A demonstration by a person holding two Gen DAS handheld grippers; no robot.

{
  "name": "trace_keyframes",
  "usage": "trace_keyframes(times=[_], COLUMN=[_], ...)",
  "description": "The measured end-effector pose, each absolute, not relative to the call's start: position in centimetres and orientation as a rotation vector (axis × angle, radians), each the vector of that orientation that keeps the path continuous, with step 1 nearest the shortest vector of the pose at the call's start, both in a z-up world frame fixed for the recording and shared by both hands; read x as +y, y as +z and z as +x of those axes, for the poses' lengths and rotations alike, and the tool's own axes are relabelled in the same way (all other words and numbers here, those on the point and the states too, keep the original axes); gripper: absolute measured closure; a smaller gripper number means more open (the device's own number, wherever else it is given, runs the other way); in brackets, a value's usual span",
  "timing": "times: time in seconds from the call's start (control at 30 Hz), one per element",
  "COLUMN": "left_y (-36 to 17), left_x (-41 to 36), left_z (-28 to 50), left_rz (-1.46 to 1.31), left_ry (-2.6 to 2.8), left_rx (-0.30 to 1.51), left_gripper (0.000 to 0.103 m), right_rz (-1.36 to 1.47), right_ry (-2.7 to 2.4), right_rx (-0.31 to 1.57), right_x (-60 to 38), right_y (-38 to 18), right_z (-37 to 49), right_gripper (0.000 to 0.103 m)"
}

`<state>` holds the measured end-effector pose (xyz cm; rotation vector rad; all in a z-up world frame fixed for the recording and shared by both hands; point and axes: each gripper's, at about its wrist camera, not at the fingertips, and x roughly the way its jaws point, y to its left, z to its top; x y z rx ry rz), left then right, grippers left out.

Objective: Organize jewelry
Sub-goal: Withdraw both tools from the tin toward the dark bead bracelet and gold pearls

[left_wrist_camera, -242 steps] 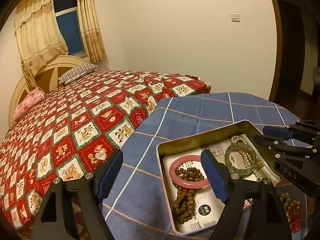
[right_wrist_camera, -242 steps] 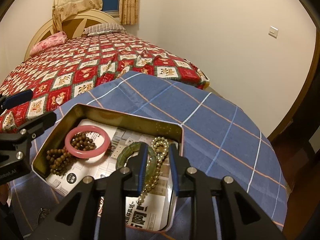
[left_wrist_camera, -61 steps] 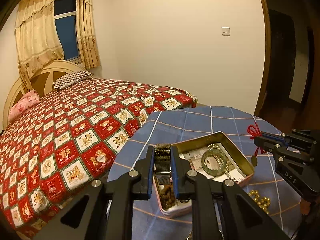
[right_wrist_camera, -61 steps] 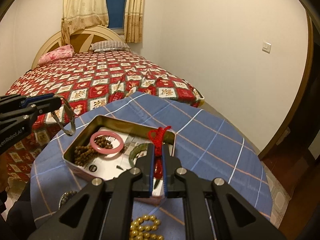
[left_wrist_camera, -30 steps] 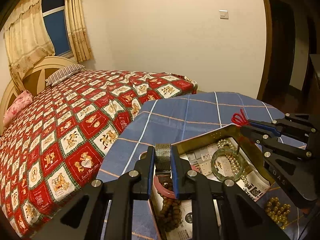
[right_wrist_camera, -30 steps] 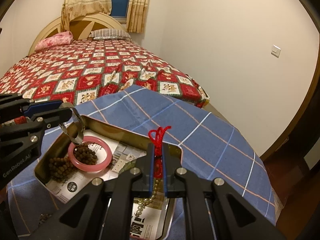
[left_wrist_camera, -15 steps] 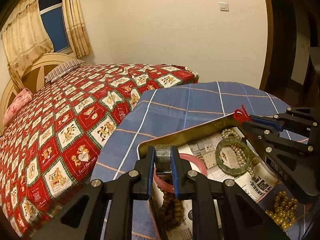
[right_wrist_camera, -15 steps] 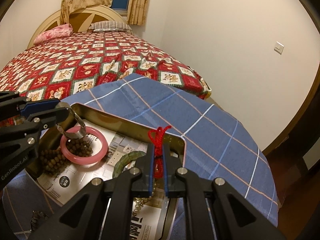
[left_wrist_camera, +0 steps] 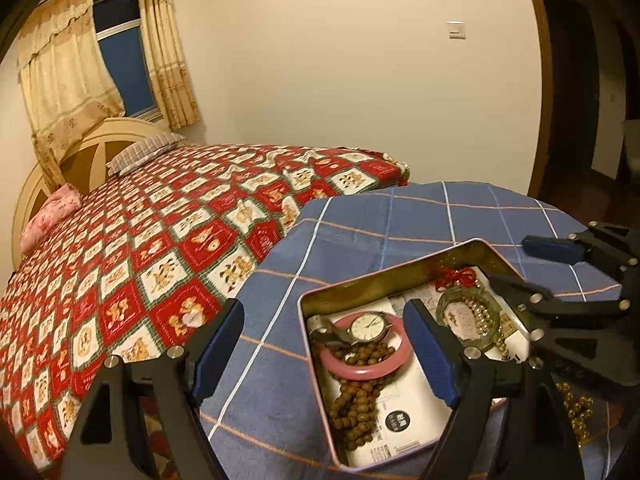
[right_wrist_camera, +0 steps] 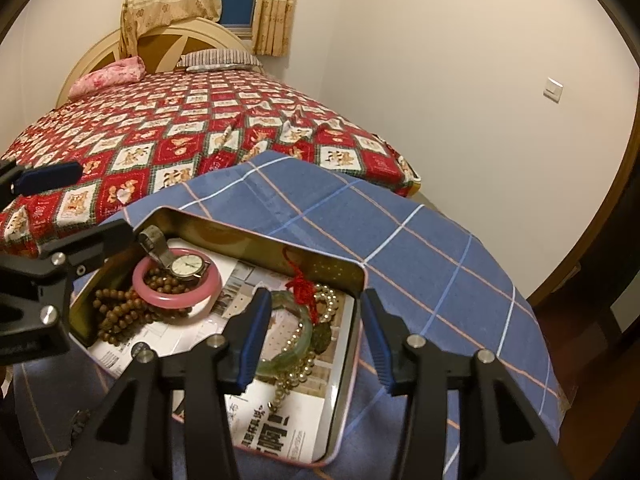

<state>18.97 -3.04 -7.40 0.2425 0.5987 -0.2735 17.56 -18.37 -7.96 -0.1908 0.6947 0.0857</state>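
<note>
With both the left gripper point(left_wrist_camera: 324, 344) and right gripper point(right_wrist_camera: 314, 336) spread empty over the tin point(left_wrist_camera: 400, 270), the gold bead string point(left_wrist_camera: 576, 408) outside is judged next to be collected.

Little legible print in the tin

Large Chinese characters stood on the newspaper lining point(right_wrist_camera: 280, 432) at the tin's point(right_wrist_camera: 344, 396) near end, too distorted to read; the watch point(right_wrist_camera: 187, 266) dial's marks and the lining's black round logo point(left_wrist_camera: 398, 420) were too small.
</note>
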Motion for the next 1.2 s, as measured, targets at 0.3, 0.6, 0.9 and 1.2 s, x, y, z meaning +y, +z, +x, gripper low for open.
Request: trace_keyframes(times=[0.3, 0.6, 0.9, 1.2], left_y=[-8.0, -8.8, -11.5, -13.0], left_x=[-1.8, 0.0, 0.4, 0.7], left_z=[16.5, 12.8, 9.1, 7.8], left_rz=[0.283, 0.290, 0.305, 0.284], left_ry=[-0.223, -0.188, -0.186, -0.185], left_rx=[0.586, 0.601, 0.659, 0.704], left_gripper=[0.021, 0.021, 0.021, 0.021], right_rz=[-0.148, -0.089, -0.029, -0.018], right_ry=[0.056, 0.043, 0.007, 0.022], right_rx=[0.683, 0.699, 0.740, 0.788], right_x=[-20.1, -21.4, -23.1, -23.1], right_y=[-7.0, -7.9, -10.2, -12.2], right_z=[15.5, 11.8, 6.9, 4.8], right_gripper=[0.046, 0.045, 0.044, 0.044])
